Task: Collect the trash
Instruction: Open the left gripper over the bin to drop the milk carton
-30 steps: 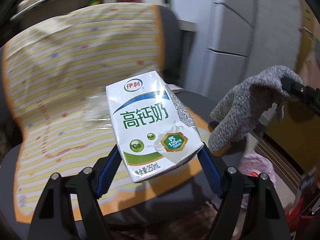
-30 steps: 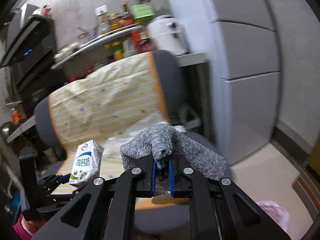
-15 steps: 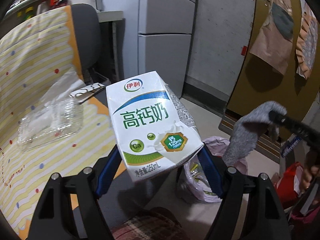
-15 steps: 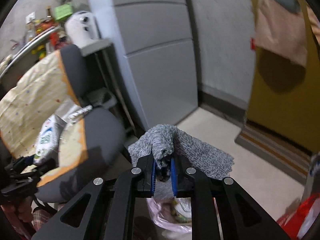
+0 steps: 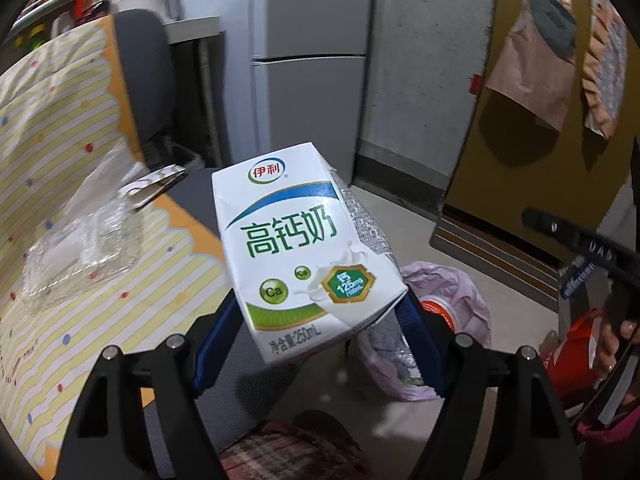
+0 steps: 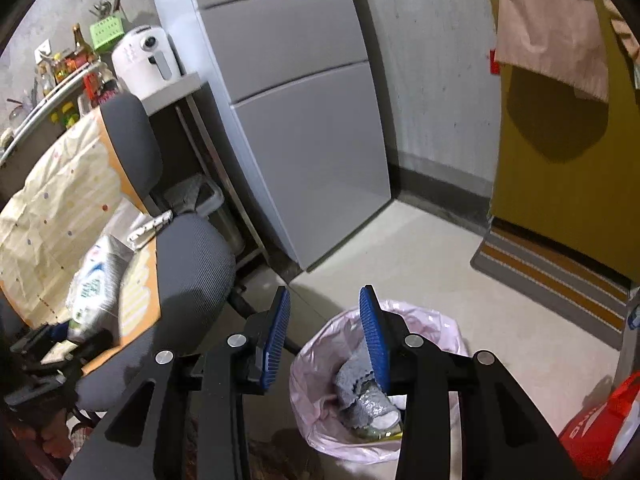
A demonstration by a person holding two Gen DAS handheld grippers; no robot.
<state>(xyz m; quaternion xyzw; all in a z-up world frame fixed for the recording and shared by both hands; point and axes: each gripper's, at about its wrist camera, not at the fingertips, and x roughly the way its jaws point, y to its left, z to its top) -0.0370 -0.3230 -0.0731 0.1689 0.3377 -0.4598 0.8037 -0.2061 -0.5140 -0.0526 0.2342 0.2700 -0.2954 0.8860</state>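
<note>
Concrete floor [image 6: 420, 248], grey fridge [image 6: 296, 120]

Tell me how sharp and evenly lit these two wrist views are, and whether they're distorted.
Left wrist view: the milk carton is crisp, the door behind carries hard shadows, and fisheye bends the fridge. Right wrist view: sharp too, black vignette in the corners, and a dark shadow lies on the floor by the trash bag.

The cloth [image 6: 354, 376] lies in the trash bag [image 6: 440, 324], right of the chair [image 6: 192, 256].
</note>
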